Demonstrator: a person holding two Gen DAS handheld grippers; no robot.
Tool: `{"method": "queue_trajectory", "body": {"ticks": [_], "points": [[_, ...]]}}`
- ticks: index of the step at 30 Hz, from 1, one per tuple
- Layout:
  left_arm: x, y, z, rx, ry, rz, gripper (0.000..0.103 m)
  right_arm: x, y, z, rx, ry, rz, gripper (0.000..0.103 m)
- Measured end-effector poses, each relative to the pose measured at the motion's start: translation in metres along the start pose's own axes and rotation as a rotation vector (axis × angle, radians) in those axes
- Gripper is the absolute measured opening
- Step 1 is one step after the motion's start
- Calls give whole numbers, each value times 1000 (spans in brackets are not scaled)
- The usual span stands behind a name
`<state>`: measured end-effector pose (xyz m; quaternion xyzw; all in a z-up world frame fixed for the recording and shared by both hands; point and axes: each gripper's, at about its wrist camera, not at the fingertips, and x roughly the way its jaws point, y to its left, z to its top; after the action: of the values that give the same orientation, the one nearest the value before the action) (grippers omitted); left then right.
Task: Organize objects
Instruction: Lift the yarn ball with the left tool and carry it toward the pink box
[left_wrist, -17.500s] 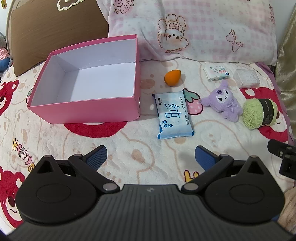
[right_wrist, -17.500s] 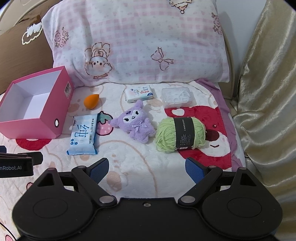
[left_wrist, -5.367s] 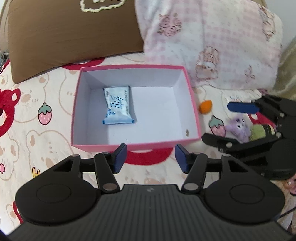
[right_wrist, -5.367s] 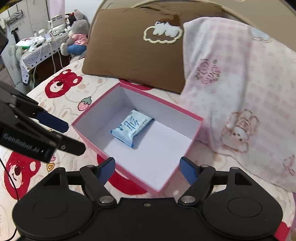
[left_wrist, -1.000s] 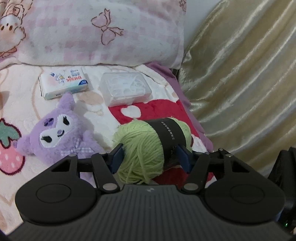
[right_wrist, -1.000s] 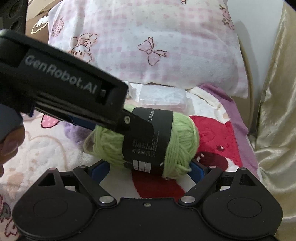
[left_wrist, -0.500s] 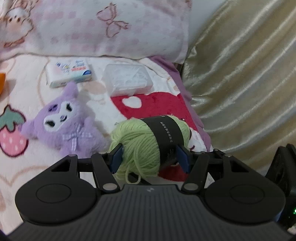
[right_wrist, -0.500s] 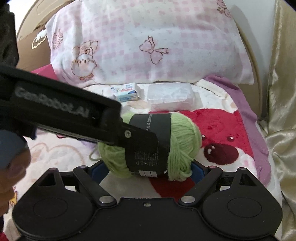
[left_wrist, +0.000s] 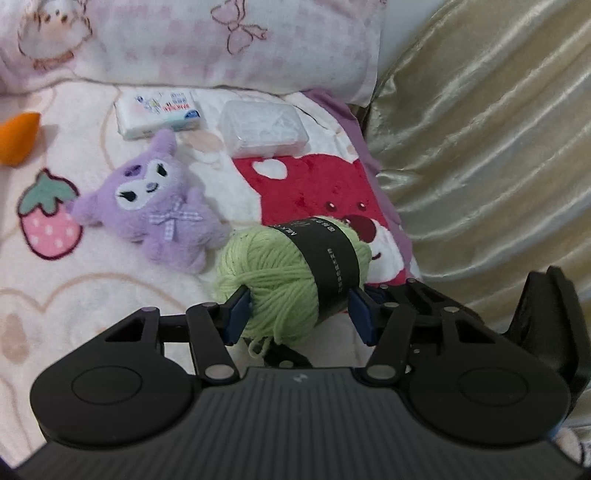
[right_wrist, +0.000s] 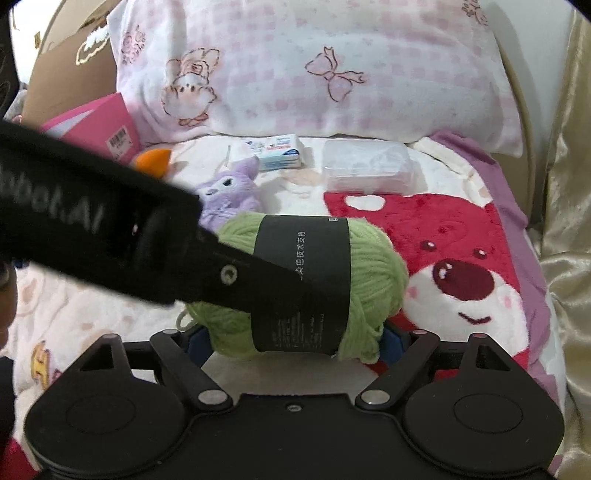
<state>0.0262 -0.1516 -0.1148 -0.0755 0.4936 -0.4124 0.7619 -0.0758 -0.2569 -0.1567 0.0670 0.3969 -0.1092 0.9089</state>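
A green yarn ball (left_wrist: 280, 266) with a black paper band hangs just above the bear blanket. My left gripper (left_wrist: 301, 314) is shut on it, its blue pads (left_wrist: 238, 314) pressing into the lower strands as the jaws close further. In the right wrist view the left gripper's black body (right_wrist: 110, 229) crosses in front of the yarn ball (right_wrist: 373, 273). My right gripper (right_wrist: 295, 343) sits under the ball with a finger at each end. Its jaws are closing, and its pads are mostly hidden with no clear squeeze showing.
A purple plush (left_wrist: 159, 210), a tissue pack (left_wrist: 159, 110), a clear plastic box (left_wrist: 264, 127) and an orange sponge (left_wrist: 16, 138) lie on the blanket. The pink box (right_wrist: 107, 129) stands at far left. A pink pillow (left_wrist: 184, 37) lies behind and gold fabric (left_wrist: 498, 147) to the right.
The left gripper has squeezed tighter on the yarn ball and drawn it up and back off the blanket. The right gripper stays under it, tilted slightly, jaws a little narrower.
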Motion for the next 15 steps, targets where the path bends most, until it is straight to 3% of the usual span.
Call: {"method": "queue_trajectory", "body": {"ticks": [4,9,15], "points": [[-10,0,-5,17,1,23,52,-3,6,-1,-6,-1,26,85],[-15,15,-8,-69,26,17,52,-4,22,-1,-47,20,16,84],[-23,18,-11,-79,22,23,52,-8,25,2,-20,28,43,84]]}}
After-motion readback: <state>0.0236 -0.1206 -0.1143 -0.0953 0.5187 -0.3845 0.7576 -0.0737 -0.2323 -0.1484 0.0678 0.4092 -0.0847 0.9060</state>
